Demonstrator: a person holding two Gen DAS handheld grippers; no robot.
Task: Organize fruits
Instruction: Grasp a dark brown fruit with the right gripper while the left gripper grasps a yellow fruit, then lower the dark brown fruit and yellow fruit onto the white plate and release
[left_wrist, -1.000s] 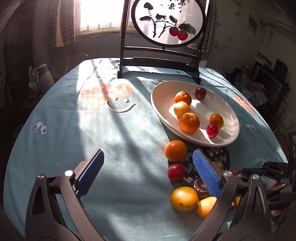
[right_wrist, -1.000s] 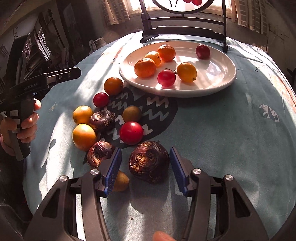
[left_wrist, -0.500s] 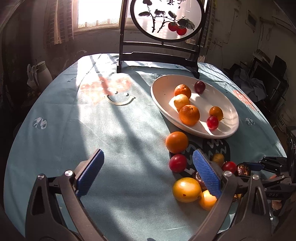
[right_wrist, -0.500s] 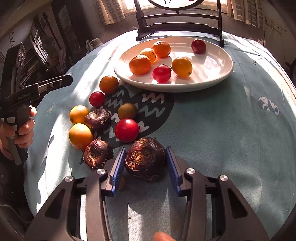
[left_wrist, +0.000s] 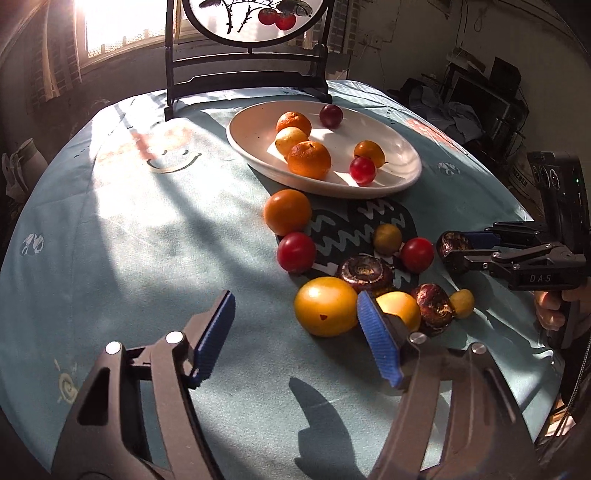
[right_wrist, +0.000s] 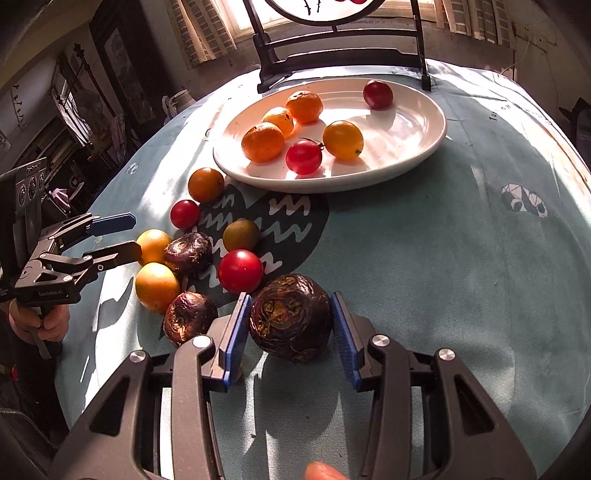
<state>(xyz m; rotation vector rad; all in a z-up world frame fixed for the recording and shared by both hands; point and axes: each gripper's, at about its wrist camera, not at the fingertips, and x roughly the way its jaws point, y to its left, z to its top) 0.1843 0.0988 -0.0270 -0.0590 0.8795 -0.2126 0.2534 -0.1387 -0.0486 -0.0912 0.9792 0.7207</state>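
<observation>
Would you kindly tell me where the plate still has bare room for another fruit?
The white plate is bare on its right half, between the yellow fruit and the rim. Its left side is crowded with oranges. The right tool brackets the dark fruit.

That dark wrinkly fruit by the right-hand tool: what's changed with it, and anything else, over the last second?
The right gripper moved forward around the dark wrinkled fruit and narrowed its fingers onto it; the fruit now sits between the pads, apparently gripped. The left gripper stayed open, shifting a little toward the yellow fruit. The six fruits on the white plate and the loose ones on the tablecloth kept their places.
</observation>
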